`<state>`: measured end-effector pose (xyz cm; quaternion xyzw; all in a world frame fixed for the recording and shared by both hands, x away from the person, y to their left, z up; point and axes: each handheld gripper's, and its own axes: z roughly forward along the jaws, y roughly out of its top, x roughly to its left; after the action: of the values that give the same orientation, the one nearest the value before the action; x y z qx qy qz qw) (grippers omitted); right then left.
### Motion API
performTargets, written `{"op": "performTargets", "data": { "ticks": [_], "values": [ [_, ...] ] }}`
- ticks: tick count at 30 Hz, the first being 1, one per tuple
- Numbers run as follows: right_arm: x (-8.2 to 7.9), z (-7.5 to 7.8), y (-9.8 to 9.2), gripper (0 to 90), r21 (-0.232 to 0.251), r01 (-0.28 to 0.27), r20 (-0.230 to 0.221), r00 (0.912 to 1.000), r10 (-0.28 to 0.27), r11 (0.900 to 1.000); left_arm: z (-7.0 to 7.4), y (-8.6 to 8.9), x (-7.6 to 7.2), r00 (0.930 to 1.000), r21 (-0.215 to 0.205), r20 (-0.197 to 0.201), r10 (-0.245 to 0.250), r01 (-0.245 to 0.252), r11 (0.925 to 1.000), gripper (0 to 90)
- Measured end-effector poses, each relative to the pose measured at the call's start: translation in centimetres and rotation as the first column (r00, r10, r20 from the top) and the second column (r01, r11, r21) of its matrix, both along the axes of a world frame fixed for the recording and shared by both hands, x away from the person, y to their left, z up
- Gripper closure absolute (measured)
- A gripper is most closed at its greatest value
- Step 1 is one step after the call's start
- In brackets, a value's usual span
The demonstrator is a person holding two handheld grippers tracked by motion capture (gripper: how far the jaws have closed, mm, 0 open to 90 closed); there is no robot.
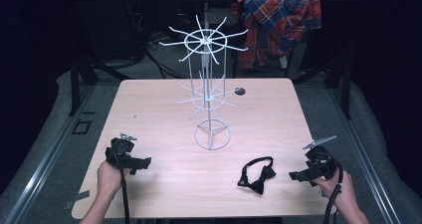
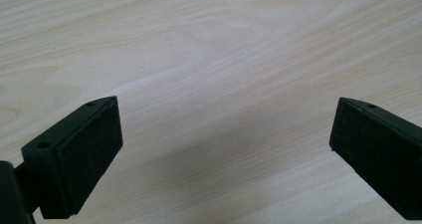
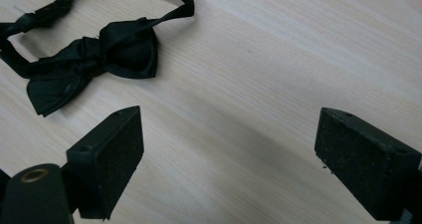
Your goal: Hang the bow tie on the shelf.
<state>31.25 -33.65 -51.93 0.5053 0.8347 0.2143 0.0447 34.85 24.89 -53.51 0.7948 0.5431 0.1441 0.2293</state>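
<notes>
A black bow tie (image 1: 258,174) with its neck strap looped behind it lies flat on the wooden table (image 1: 164,179), near the front right. In the right gripper view the bow tie (image 3: 94,55) sits ahead and to the left of the jaws. My right gripper (image 1: 294,175) rests low at the table's right front, open, a short way right of the tie, with bare wood between its pads (image 3: 370,171). My left gripper (image 1: 147,162) is at the front left, far from the tie, open over bare wood (image 2: 224,134).
A white wire rack (image 1: 210,92) with two tiers of radiating hooks and a ring base stands at the table's middle. A small dark round spot (image 1: 240,90) marks the table behind it. A plaid shirt (image 1: 278,20) hangs beyond the far edge.
</notes>
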Motion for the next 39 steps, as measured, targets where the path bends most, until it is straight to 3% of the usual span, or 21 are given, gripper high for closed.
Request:
{"op": "performTargets", "data": {
  "ticks": [2,13,15,17,21,23,28,29,33,34,36,37,39],
  "values": [
    [-0.1,-0.1,0.1,11.7,0.031,0.005,-0.011,0.9999,-0.005,0.999,0.0,0.0,0.0,1.0,-0.002,0.001,0.003,-0.003,1.0,0.3],
    [-0.2,0.1,1.9,8.4,0.075,0.011,-0.007,0.9999,-0.01,0.997,0.3,0.1,-0.3,0.9998,0.001,0.02,0.008,-0.008,1.0,0.0],
    [-0.2,0.2,2.1,8.1,0.065,0.014,-0.004,0.9999,-0.014,0.998,0.3,0.1,-0.4,0.9998,0.0,0.02,0.007,-0.007,1.0,0.0],
    [-0.3,0.2,2.9,7.6,0.084,0.005,-0.013,0.9999,-0.004,0.996,0.3,0.2,-0.4,0.9998,0.003,0.02,0.002,-0.002,1.0,0.0],
    [-0.1,0.0,3.8,9.0,0.059,-0.015,-0.029,0.9995,0.016,0.998,0.2,0.1,-0.3,0.9999,0.006,0.012,-0.004,0.004,1.0,0.0],
    [0.0,-0.5,4.9,14.3,0.117,-0.001,-0.041,0.9991,0.006,0.993,0.2,0.0,-0.3,0.9999,0.01,0.011,-0.01,0.01,0.9999,0.0],
    [0.4,-1.0,5.7,22.3,0.106,-0.004,-0.066,0.9977,0.011,0.994,0.0,-0.3,-0.1,0.9999,0.015,0.0,-0.013,0.013,0.9998,0.0],
    [0.5,-1.3,6.0,26.7,0.119,0.017,-0.068,0.9976,-0.009,0.993,-0.1,-0.4,0.0,0.9998,0.025,-0.009,-0.018,0.018,0.9995,0.0],
    [0.7,-1.5,6.0,30.7,0.122,0.036,-0.082,0.9963,-0.026,0.992,-0.1,-0.6,0.0,0.9996,0.029,-0.015,-0.022,0.023,0.9993,0.0],
    [0.8,-1.3,6.0,32.0,0.087,0.043,-0.081,0.9961,-0.036,0.995,-0.2,-0.6,0.1,0.9996,0.029,-0.012,-0.024,0.024,0.9993,0.0],
    [0.9,-1.6,6.3,34.1,0.12,0.073,-0.068,0.9956,-0.065,0.99,-0.2,-0.8,0.2,0.9995,0.032,-0.016,-0.027,0.027,0.9991,0.0],
    [1.0,-1.4,6.3,34.5,0.108,0.068,-0.076,0.9953,-0.06,0.992,-0.2,-0.8,0.2,0.9994,0.032,-0.021,-0.028,0.028,0.9991,0.0],
    [1.1,-1.7,6.8,35.9,0.129,0.07,-0.072,0.9955,-0.061,0.989,-0.3,-0.9,0.2,0.9992,0.034,-0.026,-0.031,0.032,0.9989,0.0]
  ]
}}
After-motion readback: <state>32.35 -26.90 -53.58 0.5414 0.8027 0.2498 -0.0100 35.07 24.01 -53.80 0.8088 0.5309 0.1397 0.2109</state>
